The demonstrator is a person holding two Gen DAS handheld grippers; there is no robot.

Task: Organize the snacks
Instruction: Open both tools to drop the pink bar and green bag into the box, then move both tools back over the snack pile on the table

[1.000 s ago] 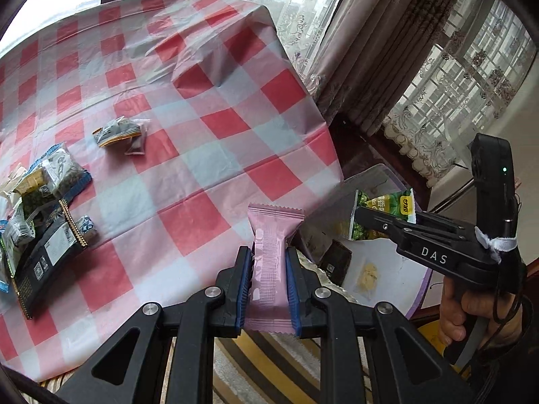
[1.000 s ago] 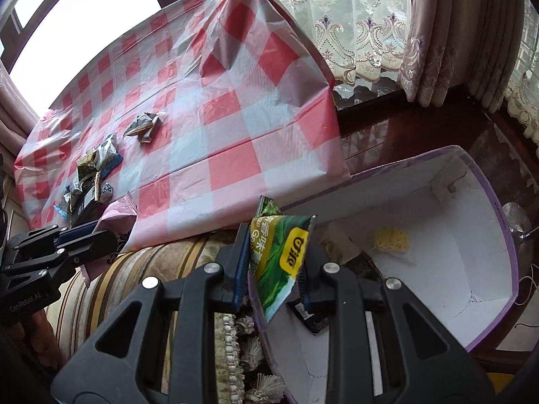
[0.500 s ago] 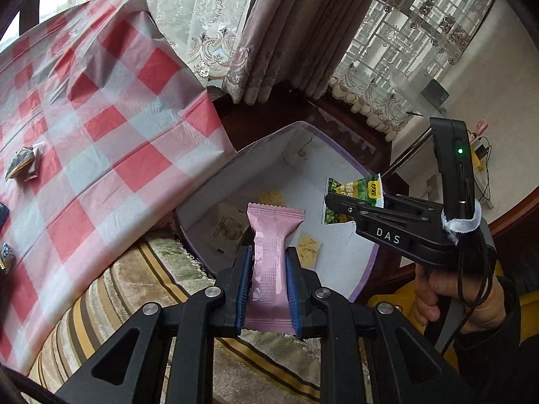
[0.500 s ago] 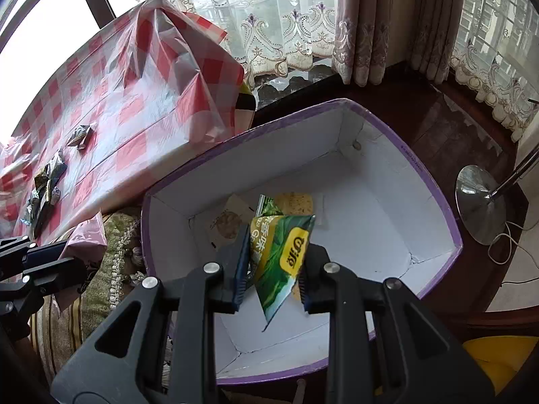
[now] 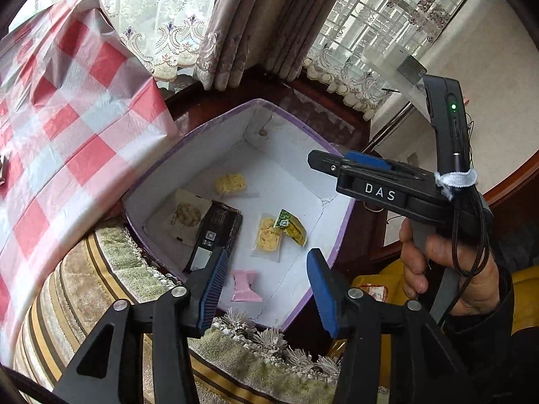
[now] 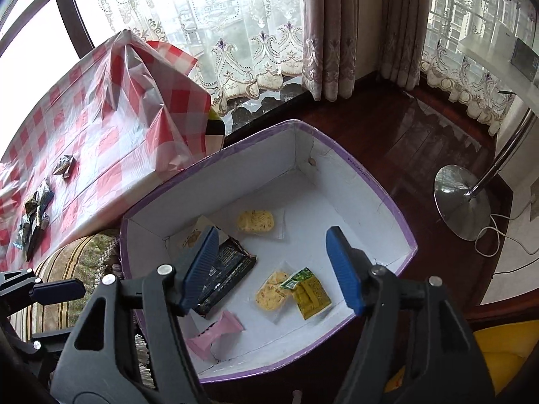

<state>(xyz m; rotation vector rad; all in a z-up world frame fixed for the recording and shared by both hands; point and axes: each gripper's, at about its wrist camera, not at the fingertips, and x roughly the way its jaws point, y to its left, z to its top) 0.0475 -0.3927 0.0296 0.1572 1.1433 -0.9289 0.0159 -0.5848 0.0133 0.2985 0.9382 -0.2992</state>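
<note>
Left wrist: pink snack (image 5: 245, 284) below opening left hand-held gripper (image 5: 266, 286)

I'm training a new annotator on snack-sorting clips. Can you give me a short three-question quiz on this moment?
1. True or false: the pink packet is clamped in the left gripper.
2. Which lies partly on the clear-wrapped yellow cake in the purple-rimmed box? A) green sachet B) black packet C) pink packet
3. Fill in: more snacks wait on the red-and-white checked ____.

Key:
1. False. It lies on the box floor; the jaws are opening with nothing between them, and so are those of the right gripper.
2. A, the green sachet.
3. tablecloth.
</note>
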